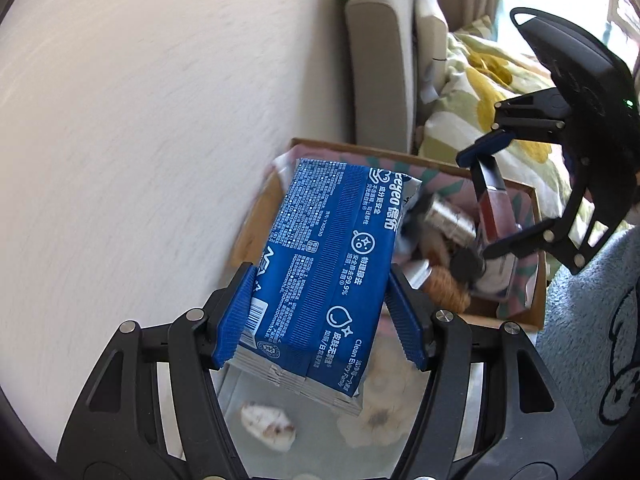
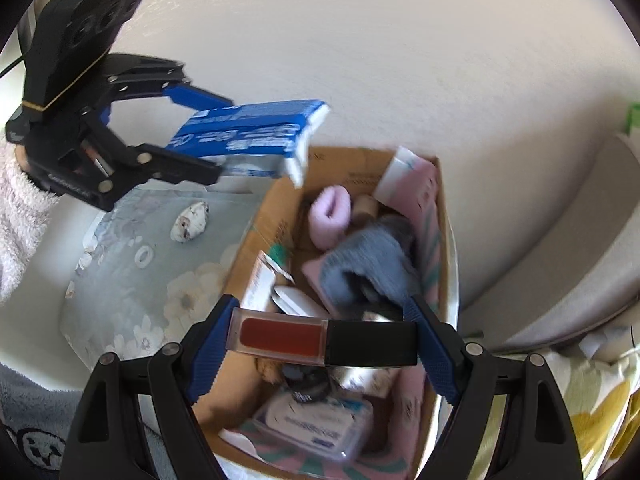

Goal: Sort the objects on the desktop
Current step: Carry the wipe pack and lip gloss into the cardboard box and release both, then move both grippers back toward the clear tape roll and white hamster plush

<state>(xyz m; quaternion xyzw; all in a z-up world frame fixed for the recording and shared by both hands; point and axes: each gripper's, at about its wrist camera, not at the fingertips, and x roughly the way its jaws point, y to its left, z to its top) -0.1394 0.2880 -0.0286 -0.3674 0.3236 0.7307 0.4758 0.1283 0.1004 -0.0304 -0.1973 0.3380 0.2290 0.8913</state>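
Observation:
My left gripper [image 1: 320, 312] is shut on a blue pack of wet wipes [image 1: 324, 264] and holds it in the air at the near edge of an open cardboard box [image 1: 536, 280]. The pack [image 2: 248, 136] and left gripper [image 2: 208, 132] also show in the right wrist view, above the box's far left corner. My right gripper [image 2: 324, 340] is shut on a lip gloss tube [image 2: 320, 340] with red content and a black cap, held crosswise over the box [image 2: 256, 236]. In the left wrist view the right gripper [image 1: 486, 204] hangs over the box.
The box holds several items: a pink roll [image 2: 330, 216], a grey cloth [image 2: 368, 272], a pink carton [image 2: 416, 188] and a clear case [image 2: 316, 424]. A floral tablecloth [image 2: 132, 276] with a shell-like object [image 2: 190, 222] lies left of it. A sofa [image 1: 380, 64] and white wall stand behind.

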